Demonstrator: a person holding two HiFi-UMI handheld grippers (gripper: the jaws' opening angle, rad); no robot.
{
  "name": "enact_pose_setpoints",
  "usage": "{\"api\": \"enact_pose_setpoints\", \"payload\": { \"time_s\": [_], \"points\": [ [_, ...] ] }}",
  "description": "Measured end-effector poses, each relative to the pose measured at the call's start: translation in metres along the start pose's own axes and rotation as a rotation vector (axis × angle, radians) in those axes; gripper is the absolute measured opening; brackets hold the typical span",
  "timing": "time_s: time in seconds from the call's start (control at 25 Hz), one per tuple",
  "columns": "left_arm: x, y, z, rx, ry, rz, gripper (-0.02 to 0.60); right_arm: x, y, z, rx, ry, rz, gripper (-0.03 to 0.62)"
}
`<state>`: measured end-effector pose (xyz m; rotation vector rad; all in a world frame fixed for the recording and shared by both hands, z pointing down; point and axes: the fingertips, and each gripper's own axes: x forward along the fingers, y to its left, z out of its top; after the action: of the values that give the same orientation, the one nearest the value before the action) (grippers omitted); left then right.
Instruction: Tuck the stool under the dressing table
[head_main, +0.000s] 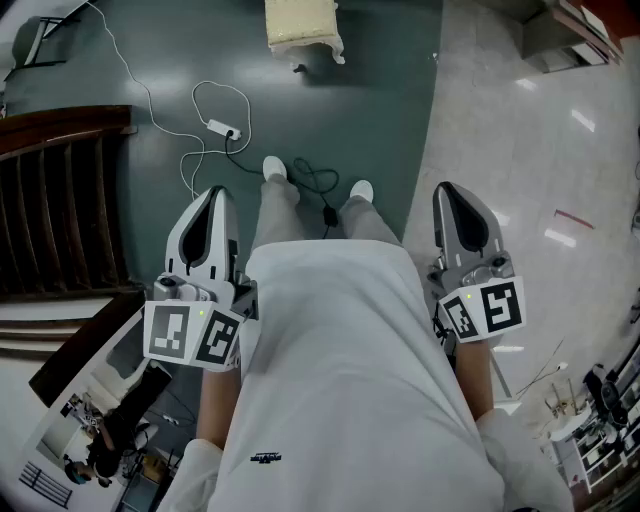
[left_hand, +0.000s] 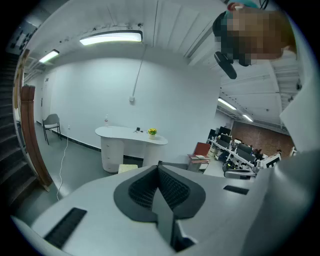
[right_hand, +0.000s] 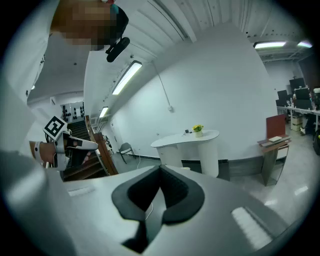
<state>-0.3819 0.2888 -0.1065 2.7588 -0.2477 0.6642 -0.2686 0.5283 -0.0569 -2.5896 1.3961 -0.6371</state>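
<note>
— Where is the left gripper (head_main: 213, 196)?
— By the person's left hip, jaws pressed together, nothing between them.
— And the stool (head_main: 303, 28)?
— Ahead on the dark floor (head_main: 390, 110), well apart from both grippers. The left gripper view shows it near the foot of the white dressing table (left_hand: 131, 136), not under it.
— The right gripper (head_main: 448, 192)?
— By the right hip, jaws pressed together, also empty.

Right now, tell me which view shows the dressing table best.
Left gripper view: the dressing table shows whole, base included. Right gripper view: its foot hides behind the right gripper. Head view: absent.
</note>
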Motion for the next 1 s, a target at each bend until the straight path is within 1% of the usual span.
{"api": "enact_pose_setpoints", "payload": {
  "time_s": [0.16,0.36,0.44,0.52,0.56,0.64,0.72,0.8,0.84,1.0],
  "points": [
    [-0.014,-0.014,-0.012,-0.021,-0.012,-0.011,0.009,-0.003,0.019,-0.006,-0.054,0.005,0.040,0.011],
    [-0.026,-0.025,-0.020,-0.058,-0.036,-0.052,0.009,-0.006,0.040,-0.002,-0.103,0.002,0.059,0.011],
    [-0.028,-0.027,-0.023,-0.063,-0.048,-0.058,0.009,-0.005,0.043,0.000,-0.098,-0.012,0.061,0.011],
    [-0.031,-0.027,-0.026,-0.069,-0.059,-0.059,0.009,-0.004,0.045,0.004,-0.065,-0.032,0.066,0.011],
    [-0.033,-0.027,-0.026,-0.073,-0.065,-0.058,0.009,-0.002,0.048,0.005,-0.051,-0.034,0.083,0.010],
    [-0.035,-0.026,-0.026,-0.076,-0.079,-0.055,0.009,0.001,0.058,0.005,-0.067,-0.008,0.152,0.011],
    [-0.038,-0.026,-0.023,-0.070,-0.095,-0.045,0.009,0.003,0.067,0.007,-0.152,0.026,0.213,0.009],
    [-0.041,-0.026,-0.020,-0.061,-0.112,-0.029,0.009,0.002,0.067,0.008,-0.240,0.039,0.226,0.009],
    [-0.042,-0.027,-0.020,-0.057,-0.120,-0.021,0.009,0.002,0.064,0.008,-0.259,0.038,0.227,0.009],
    [-0.043,-0.034,-0.029,-0.060,-0.127,0.016,0.009,-0.008,0.049,0.010,-0.239,0.007,0.237,0.009]
  ]
}}
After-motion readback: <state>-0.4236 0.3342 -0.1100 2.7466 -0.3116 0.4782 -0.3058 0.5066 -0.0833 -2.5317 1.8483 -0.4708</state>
